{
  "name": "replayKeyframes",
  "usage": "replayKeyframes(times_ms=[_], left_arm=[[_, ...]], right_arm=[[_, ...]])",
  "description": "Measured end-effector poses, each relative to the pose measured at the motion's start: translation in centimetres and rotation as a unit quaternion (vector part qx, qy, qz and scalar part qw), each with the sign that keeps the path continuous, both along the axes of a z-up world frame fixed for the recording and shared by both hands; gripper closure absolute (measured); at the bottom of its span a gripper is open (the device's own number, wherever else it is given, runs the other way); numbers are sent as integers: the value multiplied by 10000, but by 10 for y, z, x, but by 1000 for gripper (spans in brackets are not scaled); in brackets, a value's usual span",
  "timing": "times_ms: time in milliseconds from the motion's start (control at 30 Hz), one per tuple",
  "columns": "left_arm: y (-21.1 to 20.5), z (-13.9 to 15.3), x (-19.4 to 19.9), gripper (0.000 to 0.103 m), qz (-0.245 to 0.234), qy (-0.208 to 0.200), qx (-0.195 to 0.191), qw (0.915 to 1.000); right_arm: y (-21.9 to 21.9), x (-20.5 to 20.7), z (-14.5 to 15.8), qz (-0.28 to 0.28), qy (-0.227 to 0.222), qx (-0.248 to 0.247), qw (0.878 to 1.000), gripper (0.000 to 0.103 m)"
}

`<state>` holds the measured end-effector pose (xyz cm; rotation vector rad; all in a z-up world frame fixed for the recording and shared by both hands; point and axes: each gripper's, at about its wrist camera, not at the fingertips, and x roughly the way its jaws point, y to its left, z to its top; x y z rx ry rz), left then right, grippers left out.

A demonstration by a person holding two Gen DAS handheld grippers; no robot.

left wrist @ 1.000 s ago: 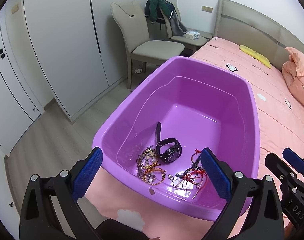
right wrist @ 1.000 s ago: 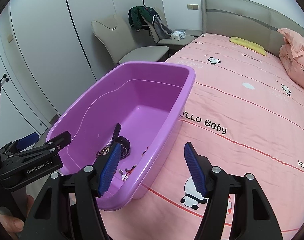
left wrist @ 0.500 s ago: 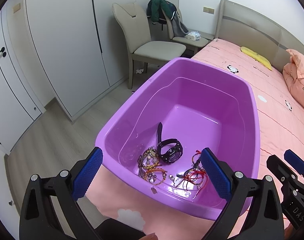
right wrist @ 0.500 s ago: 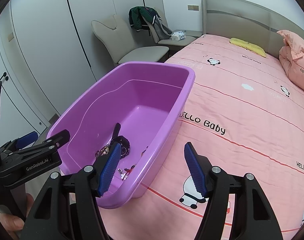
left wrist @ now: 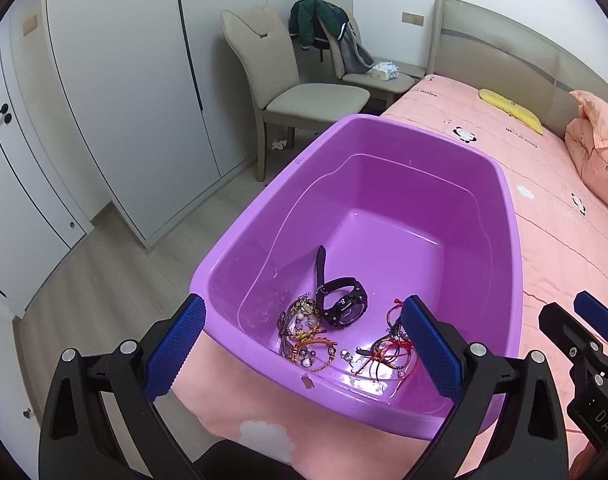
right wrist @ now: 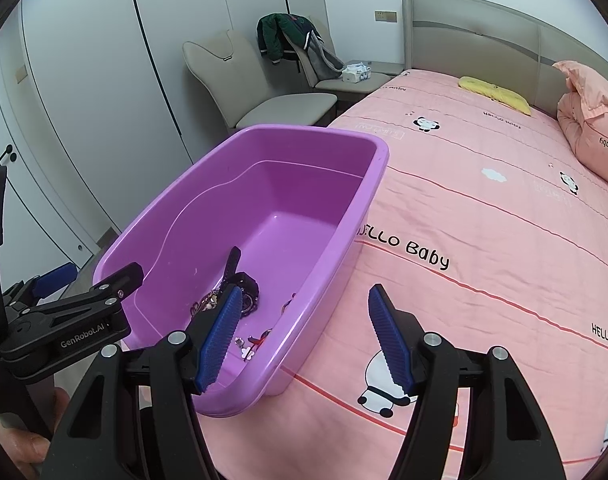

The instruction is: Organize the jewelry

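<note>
A purple plastic tub [left wrist: 499, 184] stands on the pink bed's near corner; it also shows in the right wrist view [right wrist: 367, 184]. In its near end lie a black watch [left wrist: 341, 304], a heap of gold beaded bracelets [left wrist: 304, 336] and red string bracelets [left wrist: 387, 350]. My left gripper [left wrist: 302, 348] is open and empty, held above the tub's near rim. My right gripper [right wrist: 304, 338] is open and empty, over the tub's right rim; the watch [right wrist: 246, 284] shows partly behind its left finger.
The pink bed [right wrist: 503, 216] with panda print stretches right, with a yellow pillow [right wrist: 495, 94] and a pink duvet [right wrist: 591, 132]. Beige chairs [left wrist: 304, 96] with a dark jacket [left wrist: 317, 24] stand by white wardrobes [left wrist: 116, 92]. Wooden floor lies left of the tub.
Both grippers have drawn slightly back and up from the tub. Their jaws stay open. The jewelry in the tub has not moved.
</note>
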<state>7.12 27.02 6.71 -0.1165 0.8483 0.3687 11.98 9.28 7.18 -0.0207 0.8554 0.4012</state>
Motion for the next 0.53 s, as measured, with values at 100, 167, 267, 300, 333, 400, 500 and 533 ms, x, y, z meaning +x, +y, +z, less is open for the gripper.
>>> replayKeyframes(times_ms=[100, 167, 267, 300, 333, 400, 500, 533], left_arm=[[-2, 1, -2, 6, -23, -58, 30, 10000], [-2, 1, -2, 6, -31, -52, 13, 10000], [0, 1, -1, 6, 39, 16, 20, 10000], [0, 0, -1, 6, 54, 27, 0, 10000], [0, 0, -1, 6, 67, 29, -4, 10000], [0, 0, -2, 6, 88, 20, 13, 10000], [-1, 1, -4, 6, 91, 16, 46, 9999], [-1, 1, -4, 6, 90, 18, 43, 9999]], right_arm=[[0, 0, 1, -7, 7, -16, 10000, 40], [1, 0, 1, -9, 13, -28, 10000, 40], [1, 0, 1, -17, 5, -34, 10000, 40], [1, 0, 1, -23, 3, -35, 10000, 40], [1, -1, 1, -26, 1, -34, 10000, 40], [1, -1, 1, -31, -5, -30, 10000, 40], [1, -2, 2, -31, -19, -22, 10000, 40], [1, -3, 2, -29, -19, -17, 10000, 39]])
